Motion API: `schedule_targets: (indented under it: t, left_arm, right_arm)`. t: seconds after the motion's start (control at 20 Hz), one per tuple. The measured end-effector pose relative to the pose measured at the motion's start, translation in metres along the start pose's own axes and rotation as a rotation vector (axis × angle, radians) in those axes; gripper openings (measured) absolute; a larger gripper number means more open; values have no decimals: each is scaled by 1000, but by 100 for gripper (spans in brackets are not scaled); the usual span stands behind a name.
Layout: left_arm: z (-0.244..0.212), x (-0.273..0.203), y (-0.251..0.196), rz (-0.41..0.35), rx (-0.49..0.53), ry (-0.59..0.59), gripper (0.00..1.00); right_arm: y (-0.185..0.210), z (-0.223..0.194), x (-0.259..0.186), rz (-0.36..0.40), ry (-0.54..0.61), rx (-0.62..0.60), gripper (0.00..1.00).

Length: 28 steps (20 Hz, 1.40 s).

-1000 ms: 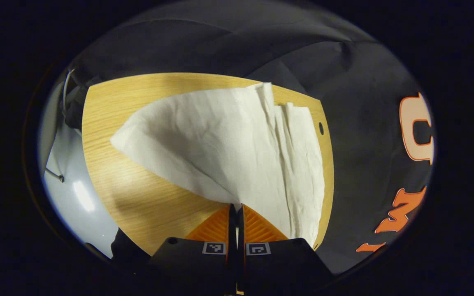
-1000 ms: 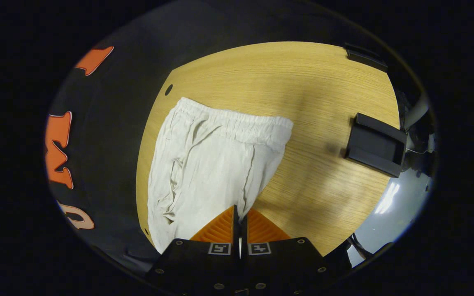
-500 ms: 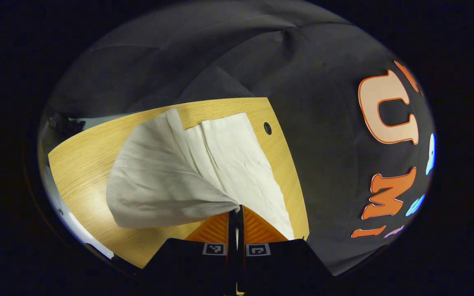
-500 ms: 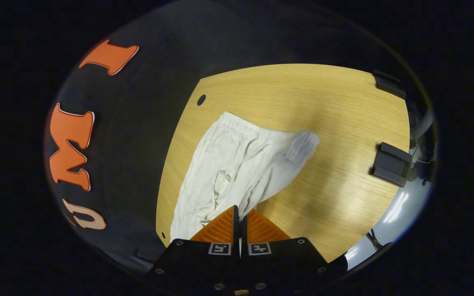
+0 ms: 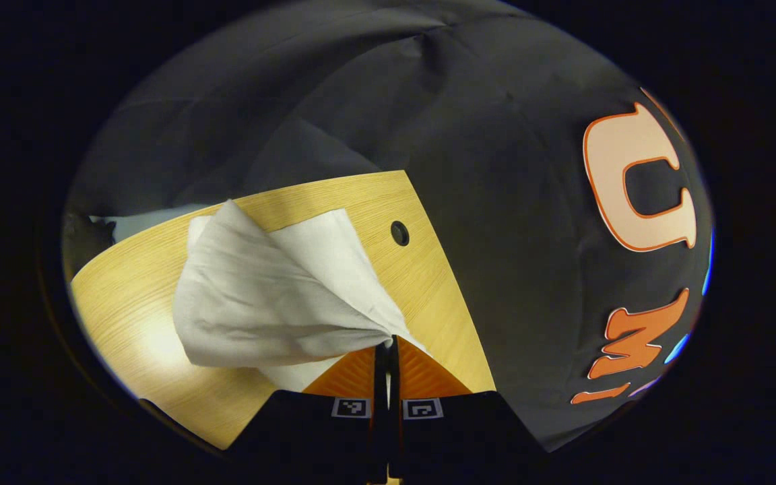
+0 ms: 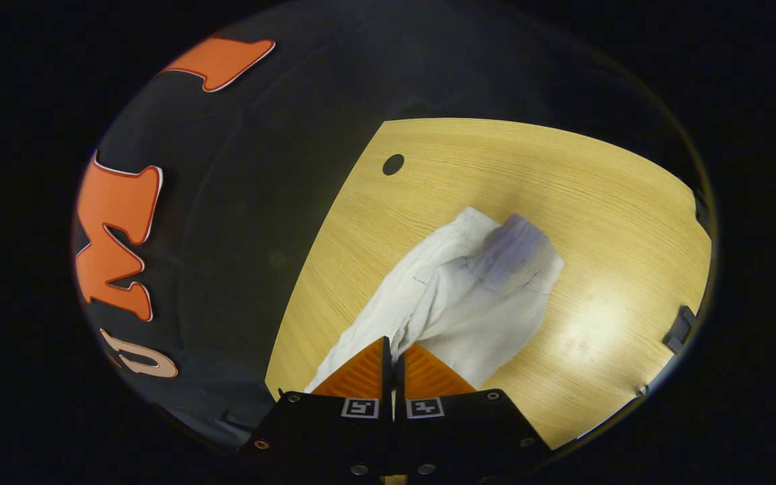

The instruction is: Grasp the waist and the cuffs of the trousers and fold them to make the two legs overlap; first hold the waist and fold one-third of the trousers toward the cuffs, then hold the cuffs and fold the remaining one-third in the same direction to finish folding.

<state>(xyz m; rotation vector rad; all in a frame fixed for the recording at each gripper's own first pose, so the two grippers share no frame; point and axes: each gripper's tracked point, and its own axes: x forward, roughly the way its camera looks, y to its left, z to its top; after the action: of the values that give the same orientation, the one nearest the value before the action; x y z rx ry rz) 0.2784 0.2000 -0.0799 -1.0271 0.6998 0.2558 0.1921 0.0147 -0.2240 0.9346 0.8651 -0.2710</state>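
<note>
Trousers [image 5: 273,303] pinched by both grippers — left gripper [image 5: 386,345], right gripper [image 6: 393,345] — above table [image 6: 496,162].

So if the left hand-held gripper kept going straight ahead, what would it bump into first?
Probably the trousers it already pinches: the left hand-held gripper has the cloth bunched right ahead. Past that comes the table, though depth is hard to judge.

Recording booth: black cloth wall [image 5: 482,135], bare wooden table [image 6: 482,168].

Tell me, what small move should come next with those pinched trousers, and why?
Probably carry on over and lower. Both the left gripper and right gripper pinch the trousers, whose lifted layer hangs off the table, not yet flat.
</note>
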Motion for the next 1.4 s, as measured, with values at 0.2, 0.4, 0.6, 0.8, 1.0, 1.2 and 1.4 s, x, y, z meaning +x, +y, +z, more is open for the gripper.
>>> schedule_targets:
  t: [0.2, 0.4, 0.6, 0.8, 1.0, 1.2, 1.4]
  left_arm:
    - [17, 59, -21, 27, 43, -6, 4]
    - [19, 114, -24, 68, 68, 25, 4]
    - [15, 154, -7, 150, 102, 66, 4]
    - [12, 156, -11, 180, 151, 69, 48]
    - [17, 150, -18, 212, 229, 50, 99]
    - [28, 136, -28, 178, 346, 12, 99]
    - [36, 115, -31, 170, 369, -25, 99]
  right_arm:
    - [22, 17, 57, -27, 33, -44, 0]
    - [23, 27, 99, -65, 85, -51, 1]
    - [13, 30, 135, -130, 124, -15, 3]
    - [7, 39, 138, -122, 107, -20, 42]
    - [-2, 53, 119, -149, 51, -77, 99]
    - [-11, 61, 91, -168, -15, -203, 98]
    - [-7, 61, 61, -148, -52, -277, 98]
